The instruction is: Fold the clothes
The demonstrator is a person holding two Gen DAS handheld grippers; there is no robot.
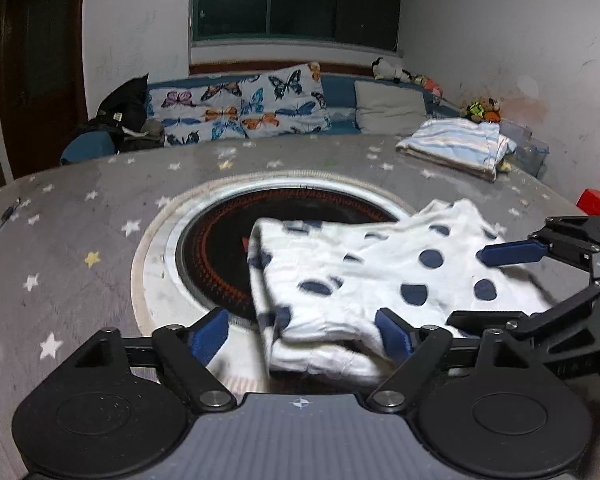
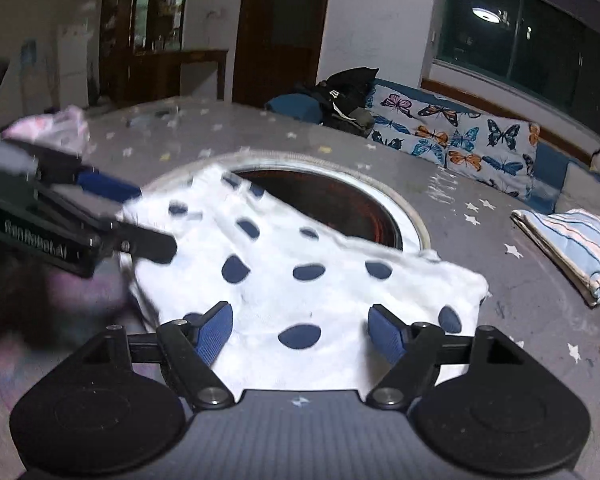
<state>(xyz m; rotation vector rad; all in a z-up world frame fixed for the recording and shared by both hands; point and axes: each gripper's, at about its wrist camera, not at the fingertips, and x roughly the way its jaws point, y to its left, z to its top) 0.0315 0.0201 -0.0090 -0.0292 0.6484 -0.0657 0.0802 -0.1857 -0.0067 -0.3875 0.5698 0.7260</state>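
Observation:
A white garment with dark blue dots (image 1: pixel 380 280) lies folded on the grey star-print table, partly over the round black hotplate (image 1: pixel 228 256). It also shows in the right wrist view (image 2: pixel 300 256). My left gripper (image 1: pixel 304 334) is open, its jaws apart around the garment's near edge. My right gripper (image 2: pixel 300 332) is open over the garment's near side. In the left wrist view the right gripper (image 1: pixel 496 280) comes in from the right, jaws apart over the cloth. In the right wrist view the left gripper (image 2: pixel 140 216) shows blurred at the cloth's left corner.
A folded blue-striped cloth (image 1: pixel 456 146) lies at the table's far right, also in the right wrist view (image 2: pixel 576 248). A pink cloth (image 2: pixel 56 128) sits at the far left. A butterfly-print pillow (image 1: pixel 240 108) and sofa stand behind the table. A red box (image 1: pixel 598 202) is at the right edge.

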